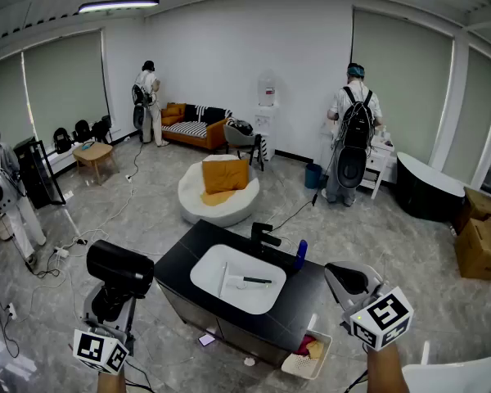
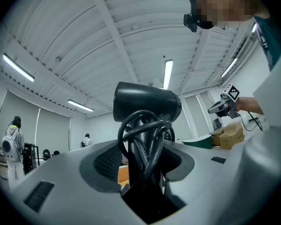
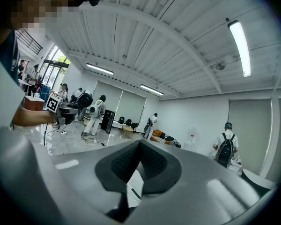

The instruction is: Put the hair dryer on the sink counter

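My left gripper (image 1: 108,300) is shut on the handle of a black hair dryer (image 1: 119,267), which stands upright in the air to the left of the sink counter (image 1: 177,260). In the left gripper view the hair dryer (image 2: 147,105) has its cord wound around the handle, and the handle sits between the jaws of the left gripper (image 2: 143,159). The counter is black with a white basin (image 1: 229,289). My right gripper (image 1: 349,282) hovers off the counter's right end. In its own view the right gripper (image 3: 139,148) has its jaws together with nothing between them.
A black faucet (image 1: 263,237) and a blue bottle (image 1: 300,254) stand at the counter's far edge. A white basket (image 1: 305,356) sits on the floor by its near right corner. Beyond are a round white pouf (image 1: 221,196), cardboard boxes (image 1: 481,246), floor cables and several people.
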A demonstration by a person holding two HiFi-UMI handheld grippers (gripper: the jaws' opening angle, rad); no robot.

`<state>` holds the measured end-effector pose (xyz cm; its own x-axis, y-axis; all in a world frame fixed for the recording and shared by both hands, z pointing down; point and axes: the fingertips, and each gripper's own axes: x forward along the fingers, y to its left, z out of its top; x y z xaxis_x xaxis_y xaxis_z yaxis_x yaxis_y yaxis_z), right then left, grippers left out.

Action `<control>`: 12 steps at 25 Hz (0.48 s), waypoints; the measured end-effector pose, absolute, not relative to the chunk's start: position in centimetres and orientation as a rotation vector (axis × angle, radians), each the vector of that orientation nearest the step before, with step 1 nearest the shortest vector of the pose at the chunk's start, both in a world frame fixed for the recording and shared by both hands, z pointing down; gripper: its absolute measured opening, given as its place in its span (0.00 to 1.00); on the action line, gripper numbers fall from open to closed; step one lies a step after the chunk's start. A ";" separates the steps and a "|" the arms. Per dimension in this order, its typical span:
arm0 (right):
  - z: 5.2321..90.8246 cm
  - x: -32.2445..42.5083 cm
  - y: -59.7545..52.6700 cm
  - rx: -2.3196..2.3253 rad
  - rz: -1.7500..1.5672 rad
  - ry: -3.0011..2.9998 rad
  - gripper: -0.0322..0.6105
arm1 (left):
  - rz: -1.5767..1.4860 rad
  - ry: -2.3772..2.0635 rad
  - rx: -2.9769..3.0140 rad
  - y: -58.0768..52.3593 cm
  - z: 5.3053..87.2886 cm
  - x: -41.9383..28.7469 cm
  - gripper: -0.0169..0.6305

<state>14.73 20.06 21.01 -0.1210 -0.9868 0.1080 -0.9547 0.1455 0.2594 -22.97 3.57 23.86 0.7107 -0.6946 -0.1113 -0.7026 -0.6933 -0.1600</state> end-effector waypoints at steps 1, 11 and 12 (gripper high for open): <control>21.1 15.0 20.1 1.895 -0.182 -2.174 0.06 | 0.061 1.127 -2.725 3.6 23.9 -22.8 0.35; 21.7 17.3 20.5 1.875 -0.179 -2.198 0.06 | 0.048 1.166 -2.719 4.6 24.6 -20.9 0.36; 21.7 17.6 20.5 1.871 -0.181 -2.200 0.06 | 0.048 1.171 -2.718 4.7 24.7 -20.7 0.35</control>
<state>17.57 20.51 21.71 -0.1460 -0.9835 0.1070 -0.9529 0.1689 0.2521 -20.70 4.71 24.65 0.6890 -0.7177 -0.1011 -0.7235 -0.6730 -0.1533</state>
